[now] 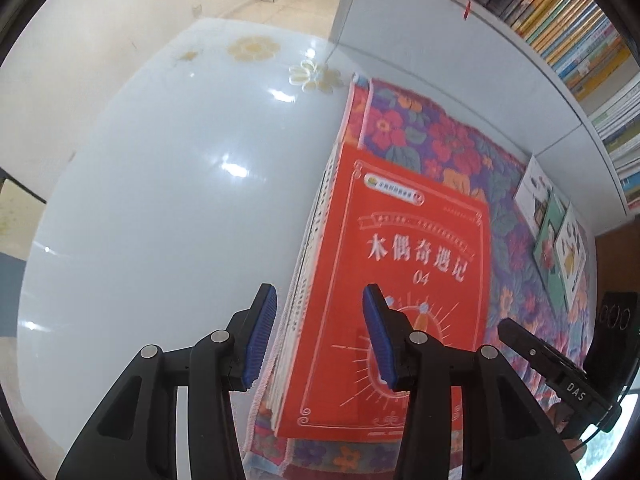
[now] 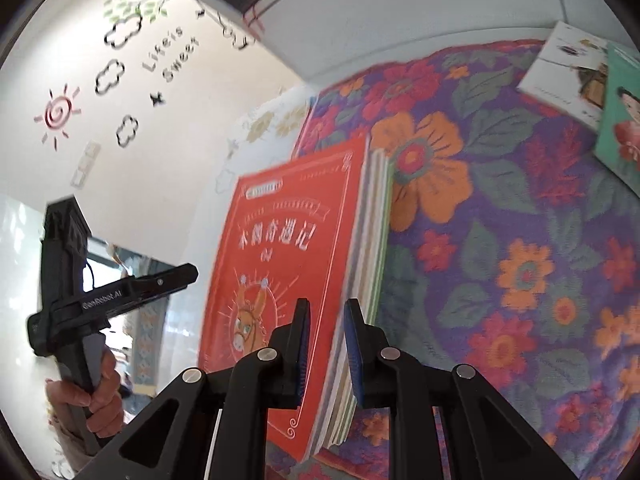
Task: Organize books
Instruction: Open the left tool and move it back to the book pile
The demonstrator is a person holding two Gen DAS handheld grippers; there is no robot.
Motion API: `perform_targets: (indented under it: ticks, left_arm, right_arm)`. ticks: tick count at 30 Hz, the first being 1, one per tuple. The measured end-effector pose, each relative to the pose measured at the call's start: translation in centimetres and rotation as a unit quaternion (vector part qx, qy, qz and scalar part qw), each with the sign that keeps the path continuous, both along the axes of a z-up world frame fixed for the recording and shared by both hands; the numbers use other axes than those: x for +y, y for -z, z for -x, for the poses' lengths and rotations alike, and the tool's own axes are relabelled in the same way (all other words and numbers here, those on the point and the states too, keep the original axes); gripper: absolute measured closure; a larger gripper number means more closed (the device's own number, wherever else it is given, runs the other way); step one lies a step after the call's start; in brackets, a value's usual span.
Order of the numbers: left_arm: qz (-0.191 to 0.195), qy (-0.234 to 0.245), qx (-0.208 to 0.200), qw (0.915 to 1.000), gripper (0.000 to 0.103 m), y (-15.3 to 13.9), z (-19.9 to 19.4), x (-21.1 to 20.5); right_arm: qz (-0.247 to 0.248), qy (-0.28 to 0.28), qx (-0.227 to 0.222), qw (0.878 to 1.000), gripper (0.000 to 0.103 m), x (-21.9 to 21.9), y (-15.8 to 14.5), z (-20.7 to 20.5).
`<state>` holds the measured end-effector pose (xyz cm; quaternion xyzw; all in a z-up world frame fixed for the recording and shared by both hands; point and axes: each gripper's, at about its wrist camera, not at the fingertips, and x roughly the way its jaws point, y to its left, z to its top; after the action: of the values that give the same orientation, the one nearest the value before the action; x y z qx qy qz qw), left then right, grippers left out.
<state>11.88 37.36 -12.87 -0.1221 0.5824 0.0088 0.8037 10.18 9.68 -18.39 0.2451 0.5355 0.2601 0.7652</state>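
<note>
Red book (image 1: 396, 280) tops a stack (image 2: 368, 280) on the floral cloth (image 1: 460, 148), cover reads 04. Left gripper (image 1: 320, 336) is wide open, holding nothing: 1 finger hangs over the white table (image 1: 160, 200) at the stack's 9 o'clock edge, the other over the red cover; contact can't be confirmed. Right gripper (image 2: 326, 354) is narrowed around the stack's near edge, blue pads (image 2: 354, 360) either side of it, looks clamped on the stack. 3 more books (image 1: 556, 232) lie well apart at 2 o'clock. Bookshelf (image 1: 580, 52) at 1 o'clock.
</note>
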Motion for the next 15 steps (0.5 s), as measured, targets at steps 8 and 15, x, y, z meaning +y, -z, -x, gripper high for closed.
perform_targets:
  ticks: [8, 15]
  left_arm:
    - [-0.003, 0.033, -0.021, 0.9992, 0.061, -1.7, -1.5, -6.7]
    - [-0.002, 0.100, -0.025, 0.9946, 0.061, -0.9, -3.3, -17.5]
  right_arm:
    - [-0.013, 0.051, 0.008, 0.999, 0.086, -6.8, -0.4, 0.8]
    - [0.007, 0.142, 0.026, 0.990, 0.086, -17.6, 0.3, 2.1]
